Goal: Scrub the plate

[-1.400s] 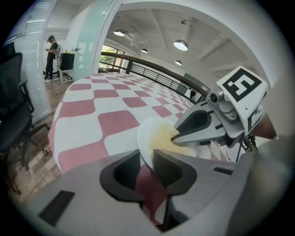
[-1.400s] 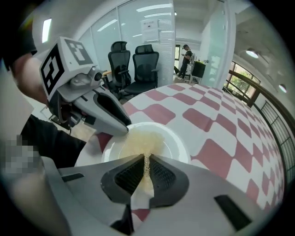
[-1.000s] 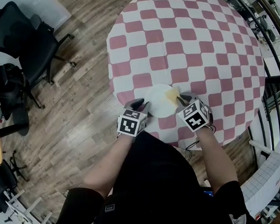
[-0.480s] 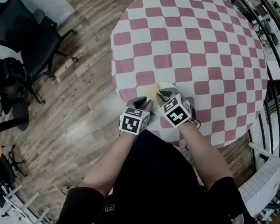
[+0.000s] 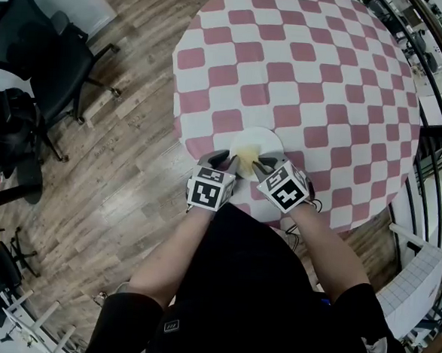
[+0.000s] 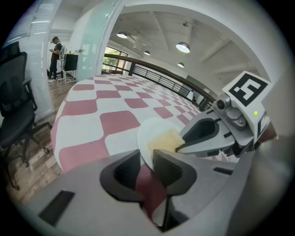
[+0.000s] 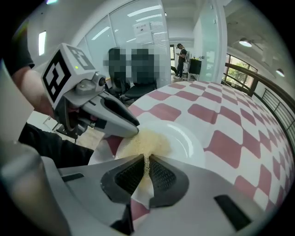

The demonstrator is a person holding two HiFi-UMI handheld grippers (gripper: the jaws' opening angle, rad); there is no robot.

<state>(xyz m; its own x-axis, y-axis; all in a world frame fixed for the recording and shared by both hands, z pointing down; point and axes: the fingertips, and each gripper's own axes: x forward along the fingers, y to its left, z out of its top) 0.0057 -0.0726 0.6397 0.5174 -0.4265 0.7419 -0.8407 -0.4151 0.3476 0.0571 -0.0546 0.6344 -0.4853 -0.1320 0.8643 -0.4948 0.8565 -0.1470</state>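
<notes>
Plate [image 5: 270, 140]: white, at the near edge of a pink-checked table [image 5: 304, 65]. Left gripper [image 5: 223, 162] is clamped on its rim. Right gripper [image 5: 261, 166] pinches a yellow scrub pad [image 7: 146, 140] that rests on the plate. Both cubes bear square black-and-white markers.

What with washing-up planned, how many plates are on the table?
1. The plate lies at the table's near edge, rim in the left tongs, under the right tongs and their yellow scrubber.

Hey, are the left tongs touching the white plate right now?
Touching. The left gripper view shows the left tongs closed on the near rim of the white plate, with the rim running between both jaws and no gap.
</notes>
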